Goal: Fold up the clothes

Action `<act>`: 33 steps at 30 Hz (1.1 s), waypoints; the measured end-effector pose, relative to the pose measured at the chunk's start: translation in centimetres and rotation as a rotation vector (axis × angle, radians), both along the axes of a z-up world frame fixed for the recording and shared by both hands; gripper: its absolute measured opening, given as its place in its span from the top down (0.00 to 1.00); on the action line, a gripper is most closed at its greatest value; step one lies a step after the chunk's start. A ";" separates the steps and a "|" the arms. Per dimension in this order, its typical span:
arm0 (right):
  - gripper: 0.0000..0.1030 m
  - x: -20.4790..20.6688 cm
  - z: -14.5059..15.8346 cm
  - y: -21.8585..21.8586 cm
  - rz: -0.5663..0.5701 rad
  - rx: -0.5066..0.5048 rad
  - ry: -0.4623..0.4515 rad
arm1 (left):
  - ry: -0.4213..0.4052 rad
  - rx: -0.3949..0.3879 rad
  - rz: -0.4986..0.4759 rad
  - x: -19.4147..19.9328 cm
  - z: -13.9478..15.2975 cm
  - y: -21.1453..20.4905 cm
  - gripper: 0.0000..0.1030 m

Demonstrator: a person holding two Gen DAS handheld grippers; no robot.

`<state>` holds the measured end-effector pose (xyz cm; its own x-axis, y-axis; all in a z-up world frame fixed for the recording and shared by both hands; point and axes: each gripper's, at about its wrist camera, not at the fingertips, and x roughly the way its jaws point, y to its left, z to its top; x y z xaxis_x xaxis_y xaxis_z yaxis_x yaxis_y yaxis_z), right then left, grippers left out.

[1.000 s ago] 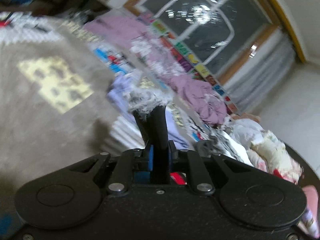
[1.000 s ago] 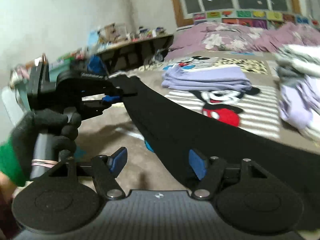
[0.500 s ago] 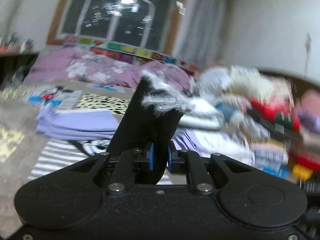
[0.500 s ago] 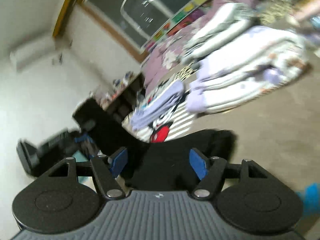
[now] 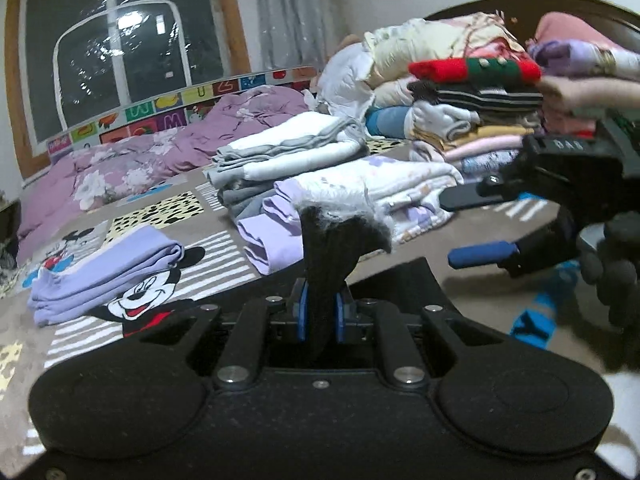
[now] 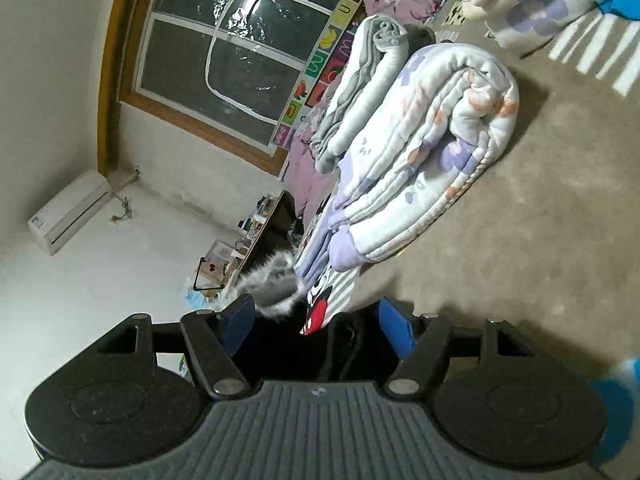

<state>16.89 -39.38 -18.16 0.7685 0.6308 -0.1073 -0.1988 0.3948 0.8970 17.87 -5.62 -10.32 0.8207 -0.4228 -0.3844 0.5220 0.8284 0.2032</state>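
A black garment point(image 5: 328, 256) with a grey fuzzy lining sticks up between the blue pads of my left gripper point(image 5: 319, 312), which is shut on it. The rest of the cloth lies low on the brown blanket point(image 5: 472, 304). My right gripper point(image 5: 464, 228) shows at the right of the left wrist view, held by a black-gloved hand, jaws apart. In the right wrist view the right gripper point(image 6: 316, 326) is open, with the black garment point(image 6: 280, 344) and its fuzzy edge between the pads, not pinched.
Folded piles stand on the bed: a lilac garment point(image 5: 108, 268), a floral quilted stack point(image 5: 360, 196), grey-white clothes point(image 5: 288, 148), and a tall mixed pile point(image 5: 472, 92) at the right. A window point(image 5: 116, 52) is behind. The floral stack point(image 6: 424, 152) fills the right wrist view.
The left gripper swung from the blanket toward the piles and steadied, still holding the black garment. The right gripper rolled and moved close beside the left; the stretched cloth has gone slack.
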 end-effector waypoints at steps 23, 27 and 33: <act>0.33 -0.2 0.8 0.9 -0.047 -0.185 -0.034 | 0.022 -0.010 -0.237 -2.1 2.1 1.5 0.55; 0.36 -1.4 4.1 3.5 -0.087 -0.433 -0.211 | 0.065 -0.191 0.018 1.2 2.6 6.0 0.57; 0.41 -2.6 7.5 10.5 0.026 -0.786 -0.463 | 0.142 -0.241 0.114 4.3 0.1 7.8 0.59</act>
